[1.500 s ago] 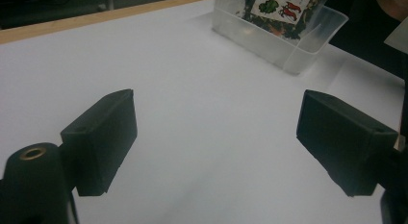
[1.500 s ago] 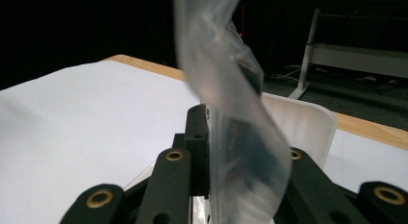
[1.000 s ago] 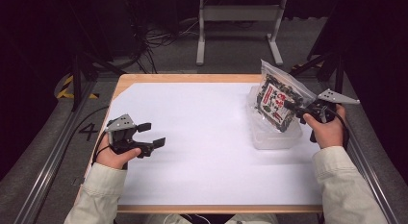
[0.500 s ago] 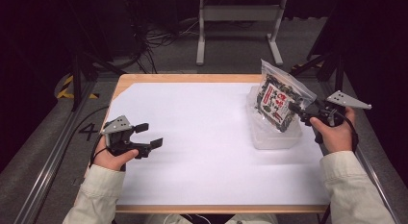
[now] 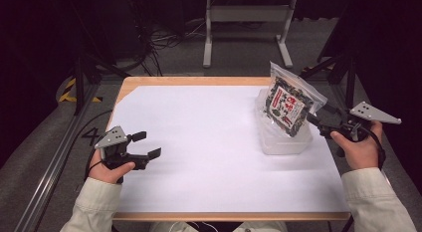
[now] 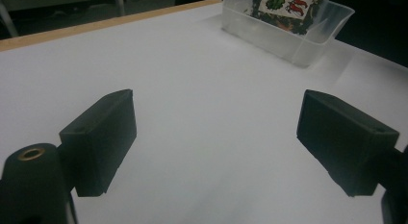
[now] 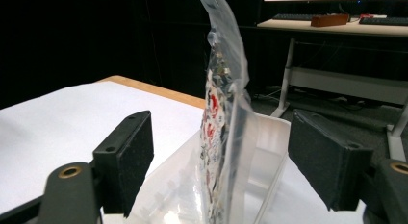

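The right hand-held gripper [image 5: 314, 121] sits at the near edge of a snack bag [image 5: 288, 101], and its jaws have just been opening. In the right gripper view the bag [image 7: 226, 132] stands edge-on in the gap between the two black pads [image 7: 127, 159], with clear space on either side, so nothing presses on it. The bag stands upright, leaning a little, inside a clear plastic tub [image 5: 281, 140] directly ahead of this hand-held gripper, on the white sheet covering the desk [image 5: 209, 137].

The left hand-held gripper [image 5: 144, 145] is well apart from the tub, low over the bare white sheet at the other side of the desk. Its jaws are spread wide with nothing between them — in the left gripper view the tub [image 6: 288, 34] and the bag [image 6: 288, 7] lie far ahead and off to one side.
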The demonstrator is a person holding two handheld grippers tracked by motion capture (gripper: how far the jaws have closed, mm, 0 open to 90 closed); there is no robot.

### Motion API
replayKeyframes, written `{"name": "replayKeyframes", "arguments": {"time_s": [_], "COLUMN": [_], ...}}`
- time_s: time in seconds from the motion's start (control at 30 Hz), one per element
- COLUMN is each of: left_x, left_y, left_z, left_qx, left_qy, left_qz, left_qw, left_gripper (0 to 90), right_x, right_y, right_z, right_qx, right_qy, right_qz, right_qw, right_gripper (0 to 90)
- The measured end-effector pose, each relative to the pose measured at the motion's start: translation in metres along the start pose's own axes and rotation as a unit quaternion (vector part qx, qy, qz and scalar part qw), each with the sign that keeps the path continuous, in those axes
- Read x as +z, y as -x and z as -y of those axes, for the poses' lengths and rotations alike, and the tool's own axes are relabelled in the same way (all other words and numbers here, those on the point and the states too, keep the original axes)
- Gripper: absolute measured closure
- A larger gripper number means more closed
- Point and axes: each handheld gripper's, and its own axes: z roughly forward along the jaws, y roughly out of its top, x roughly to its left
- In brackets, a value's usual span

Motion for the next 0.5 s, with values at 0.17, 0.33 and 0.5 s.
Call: {"name": "replayKeyframes", "arguments": {"time_s": [0.17, 0.33, 0.5], "left_x": [-0.003, -0.004, -0.006], "left_y": [0.003, 0.007, 0.01], "left_z": [0.006, 0.011, 0.016], "left_qx": [0.004, 0.012, 0.008], "left_qy": [0.004, 0.009, 0.009], "left_qz": [0.002, 0.003, 0.01], "left_qw": [1.0, 0.9999, 0.9999], "left_gripper": [14.8, 14.6, 14.3], "right_x": [-0.014, -0.021, -0.025], "right_y": [-0.014, -0.031, -0.046], "right_z": [0.004, 0.006, 0.009], "right_qx": [-0.004, -0.016, -0.019], "right_qy": [0.012, 0.016, 0.019], "right_qz": [-0.003, -0.017, -0.035], "right_qw": [0.9999, 0.9996, 0.999], "right_gripper": [24.2, 23.8, 22.6]}}
